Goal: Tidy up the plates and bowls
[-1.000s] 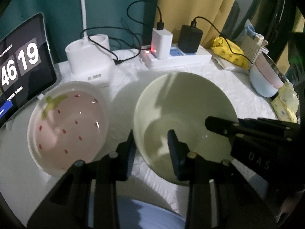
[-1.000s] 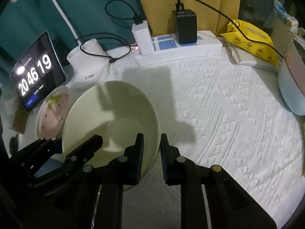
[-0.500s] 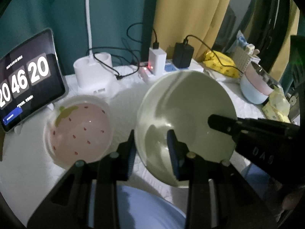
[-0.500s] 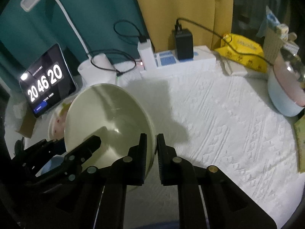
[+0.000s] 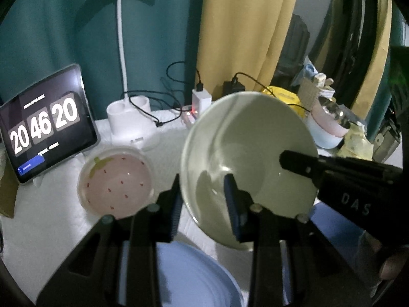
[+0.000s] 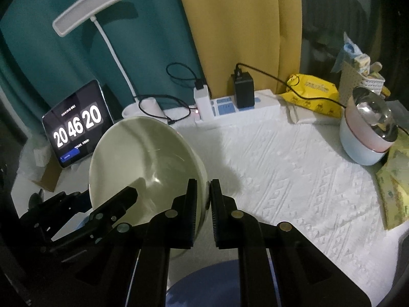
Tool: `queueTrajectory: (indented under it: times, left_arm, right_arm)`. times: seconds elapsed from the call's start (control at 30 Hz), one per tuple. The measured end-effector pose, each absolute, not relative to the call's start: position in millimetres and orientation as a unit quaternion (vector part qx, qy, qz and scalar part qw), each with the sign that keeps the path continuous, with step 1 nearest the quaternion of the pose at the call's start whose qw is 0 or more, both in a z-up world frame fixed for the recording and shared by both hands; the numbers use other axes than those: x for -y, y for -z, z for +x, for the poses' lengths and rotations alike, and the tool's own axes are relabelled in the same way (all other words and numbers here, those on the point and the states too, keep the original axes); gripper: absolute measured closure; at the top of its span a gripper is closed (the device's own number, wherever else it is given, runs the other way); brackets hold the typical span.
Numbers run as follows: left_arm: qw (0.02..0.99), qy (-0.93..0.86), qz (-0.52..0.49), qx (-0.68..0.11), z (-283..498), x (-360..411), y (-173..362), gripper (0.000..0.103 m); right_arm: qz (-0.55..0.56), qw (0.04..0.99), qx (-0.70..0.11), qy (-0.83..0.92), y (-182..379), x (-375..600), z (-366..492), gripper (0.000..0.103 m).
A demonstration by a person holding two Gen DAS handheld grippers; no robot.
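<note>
A pale green bowl (image 5: 245, 140) hangs tilted above the white cloth, held from both sides. My left gripper (image 5: 203, 199) is shut on its near left rim, one pad outside the wall and one inside. My right gripper (image 6: 204, 199) is shut on the opposite rim of the green bowl (image 6: 143, 153), and its finger (image 5: 294, 161) reaches into the left wrist view. A pink strawberry-pattern bowl (image 5: 115, 181) rests on the cloth to the left. Part of a blue plate (image 5: 191, 281) lies below the grippers, also in the right wrist view as the blue plate (image 6: 217, 281).
A tablet clock (image 5: 43, 128), a white lamp base (image 5: 127, 120) and a power strip (image 6: 237, 107) with chargers line the back. Stacked pink and blue bowls (image 6: 365, 138) and a yellow packet (image 6: 311, 89) stand at the right. The white cloth (image 6: 294, 174) spreads right of the bowl.
Both grippers have risen with the green bowl, which has left the cloth and tipped up. The right jaws have narrowed onto its rim. The pink bowl has stayed put.
</note>
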State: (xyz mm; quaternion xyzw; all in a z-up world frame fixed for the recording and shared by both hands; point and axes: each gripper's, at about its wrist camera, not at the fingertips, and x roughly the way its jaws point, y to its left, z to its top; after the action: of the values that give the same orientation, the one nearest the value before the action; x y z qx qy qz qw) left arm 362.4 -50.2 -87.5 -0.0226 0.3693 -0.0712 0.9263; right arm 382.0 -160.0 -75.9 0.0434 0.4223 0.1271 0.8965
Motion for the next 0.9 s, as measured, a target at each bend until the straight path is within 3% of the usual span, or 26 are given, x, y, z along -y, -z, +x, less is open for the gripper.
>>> queueTrajectory:
  times: [0.9]
  left_arm:
    - [0.935, 0.088, -0.015, -0.344, 315, 69, 60, 0.071]
  right_arm:
    - [0.051, 0.914, -0.385, -0.119, 40, 177, 329, 0.092]
